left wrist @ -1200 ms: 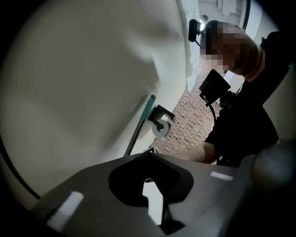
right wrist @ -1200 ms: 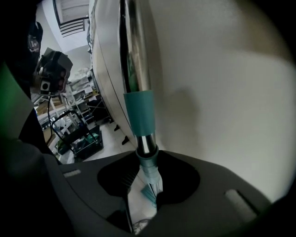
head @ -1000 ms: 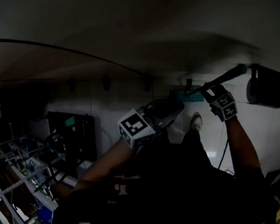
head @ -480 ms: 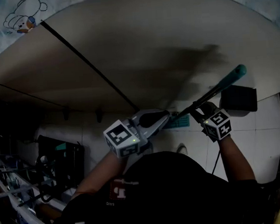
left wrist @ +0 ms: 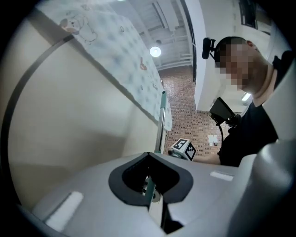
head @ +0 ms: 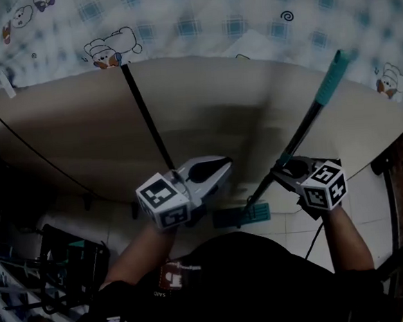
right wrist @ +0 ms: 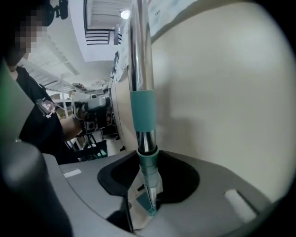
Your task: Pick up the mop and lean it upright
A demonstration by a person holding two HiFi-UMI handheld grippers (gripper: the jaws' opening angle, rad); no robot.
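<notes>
Where the mop [head: 308, 123] stands, head view: slanted up along the beige wall [head: 68, 146], its teal grip [head: 330, 79] by the printed cloth [head: 197, 22], its mop head [head: 242, 216] flat on the tiled floor [head: 368, 203] at the wall's foot.
Head view, right gripper [head: 285, 165]: clamped on the mop's pole partway up, well below the grip, its cube [head: 323, 187] facing the camera.
Head view, left gripper [head: 223, 165]: beside the pole and apart from it, tips meeting, about level with the right gripper.
Head view, cable [head: 149, 119]: a black line running down the wall to behind the left gripper.
Head view, rack [head: 70, 254]: dark, low at the left.
Left gripper view, jaws: closed tip to tip, clenched on nothing; a thin teal strip shows in the hollow behind the tips, too small to name.
Left gripper view, mop: pole rising beyond the jaws along the wall's edge, the right gripper's cube just beside it.
Left gripper view, person [left wrist: 249, 139]: in black, at the right.
Left gripper view, lamp [left wrist: 156, 52]: round, lit, on the ceiling, with brick [left wrist: 182, 109] far off below it.
Right gripper view, jaws: shut on the pole at a teal collar [right wrist: 148, 162], the pole upright between them.
Right gripper view, sleeve [right wrist: 141, 111]: teal, just above the collar, bare metal between the two and above.
Right gripper view, wall: fills the right side, close behind the pole.
Right gripper view, left gripper: at mid-left, off the pole.
</notes>
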